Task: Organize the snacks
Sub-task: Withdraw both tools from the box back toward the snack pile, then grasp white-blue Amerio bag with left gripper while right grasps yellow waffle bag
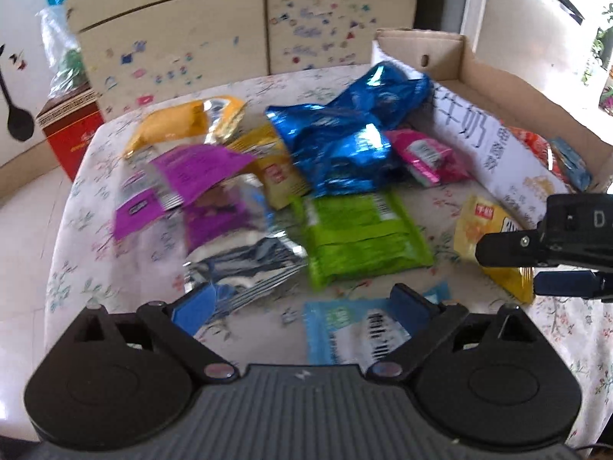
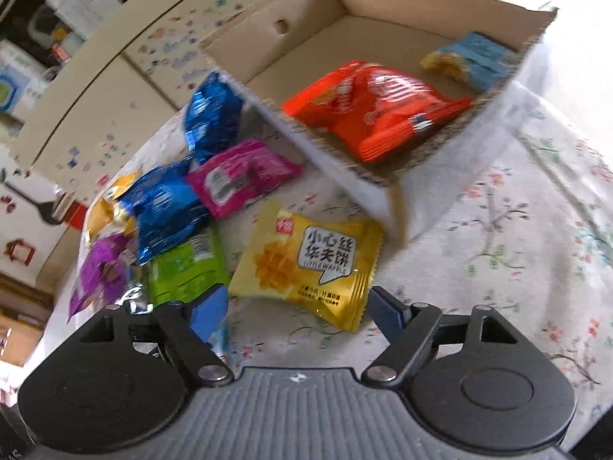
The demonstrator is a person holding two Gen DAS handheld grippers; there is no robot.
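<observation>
Several snack packets lie on a flowered tablecloth (image 1: 440,199): blue foil (image 1: 337,142), green (image 1: 360,237), purple (image 1: 184,180), pink (image 1: 421,153). My left gripper (image 1: 302,308) is open just above a light blue packet (image 1: 345,329), which lies between its fingers. My right gripper (image 2: 299,308) is open around the near corner of a yellow waffle packet (image 2: 306,260), its pads apart from the wrapper. In the left wrist view the right gripper (image 1: 532,268) hangs over that yellow packet (image 1: 482,226). A cardboard box (image 2: 345,161) holds an orange packet (image 2: 375,111) and a blue-and-yellow one (image 2: 471,61).
The box (image 1: 498,76) stands at the table's right rear. A cream cabinet (image 1: 268,30) covered in stickers stands behind the table. A red carton (image 1: 69,130) sits off the left edge. Bare flowered cloth (image 2: 517,230) lies right of the box.
</observation>
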